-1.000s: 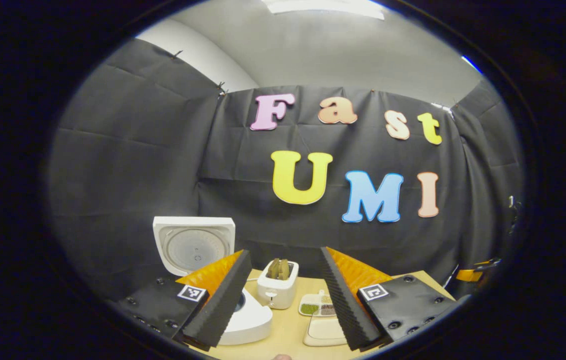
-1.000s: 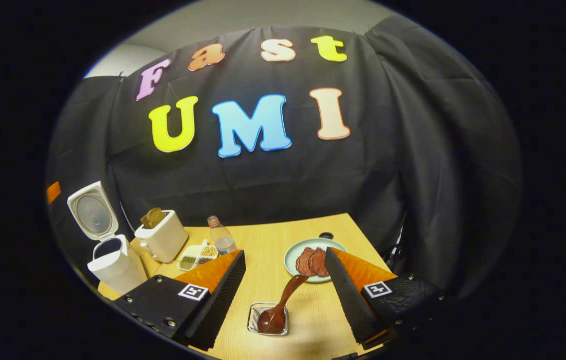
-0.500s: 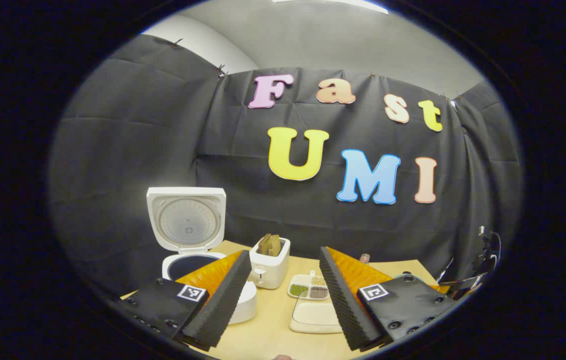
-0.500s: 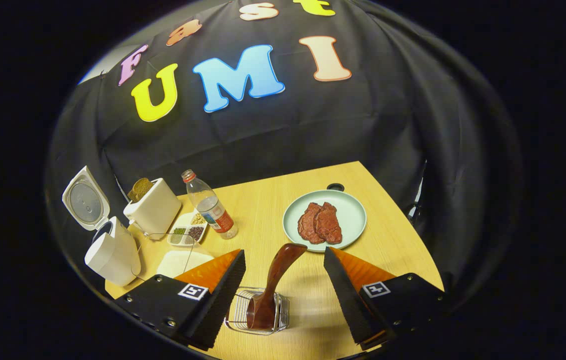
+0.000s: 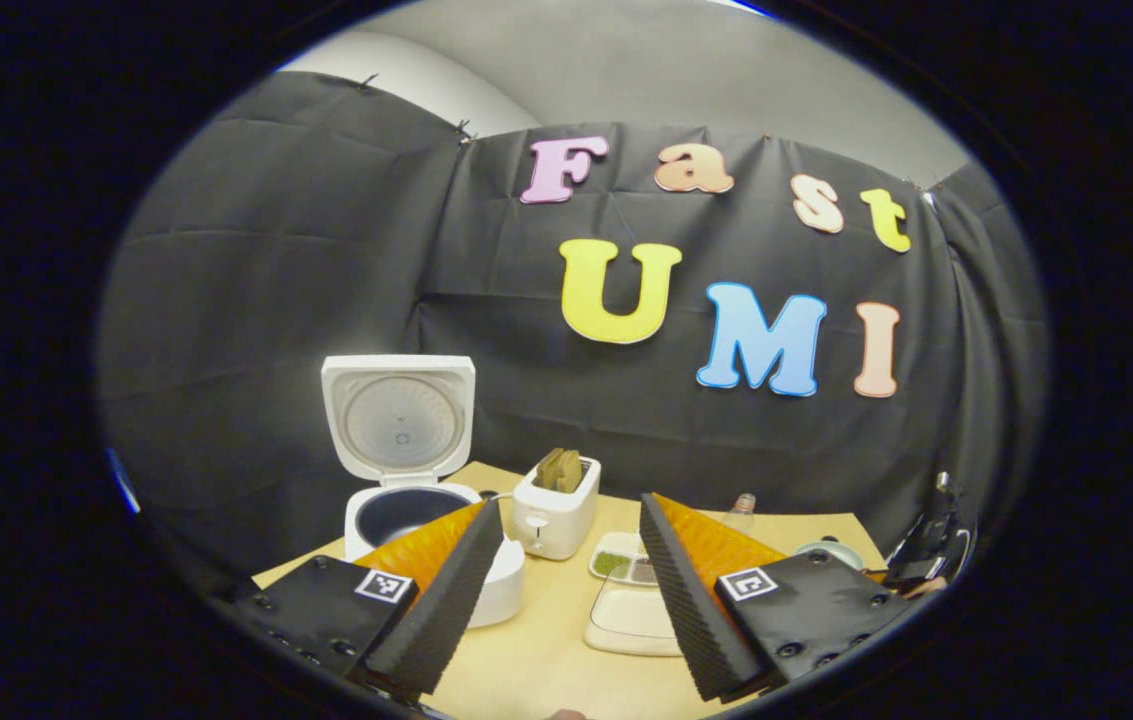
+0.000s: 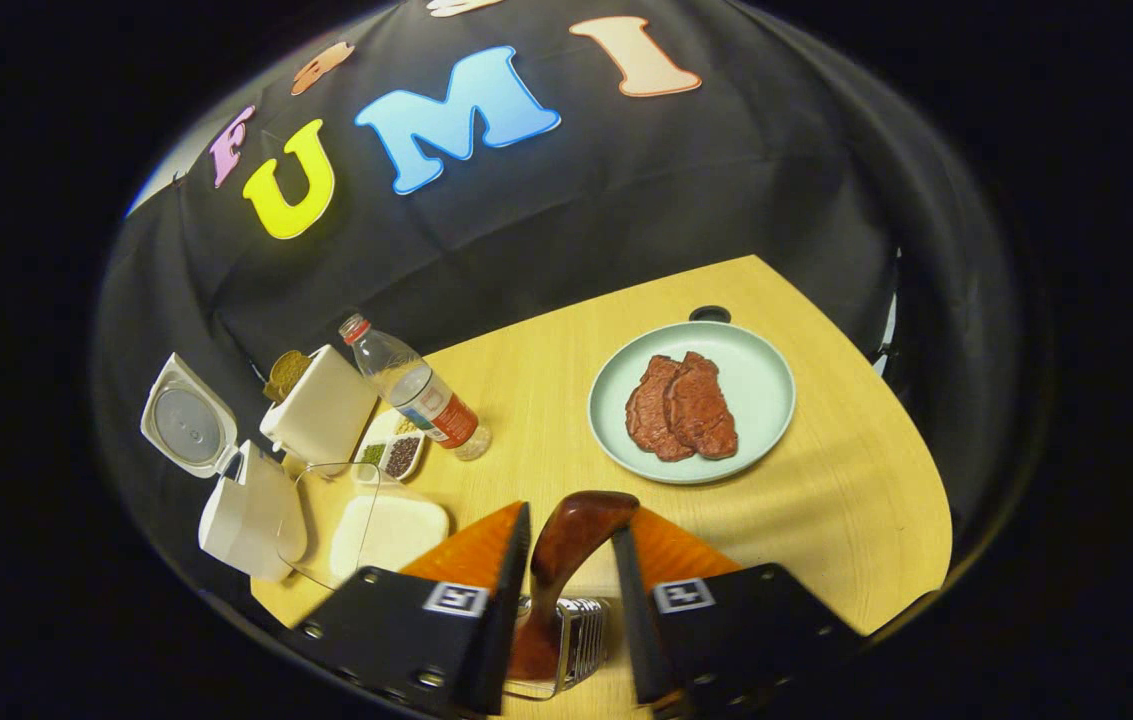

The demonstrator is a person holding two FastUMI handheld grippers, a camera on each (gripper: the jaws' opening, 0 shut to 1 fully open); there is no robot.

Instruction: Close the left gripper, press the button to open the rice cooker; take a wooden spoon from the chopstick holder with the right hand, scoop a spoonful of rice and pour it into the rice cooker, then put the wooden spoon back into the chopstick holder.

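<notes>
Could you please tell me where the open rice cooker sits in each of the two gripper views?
Left gripper view: rice cooker left of centre, lid raised, behind the left gripper's own fingers.
Right gripper view: far lower left, at the table edge.
Shared landmark: the toaster beside it.

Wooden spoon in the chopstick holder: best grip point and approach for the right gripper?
Grip the wooden spoon on its upper handle, just below the broad rounded end, coming from above. The bowl end sits down in the wire chopstick holder, so only the handle stands free, leaning toward the plate. The right gripper already straddles that handle, one finger on each side.
</notes>
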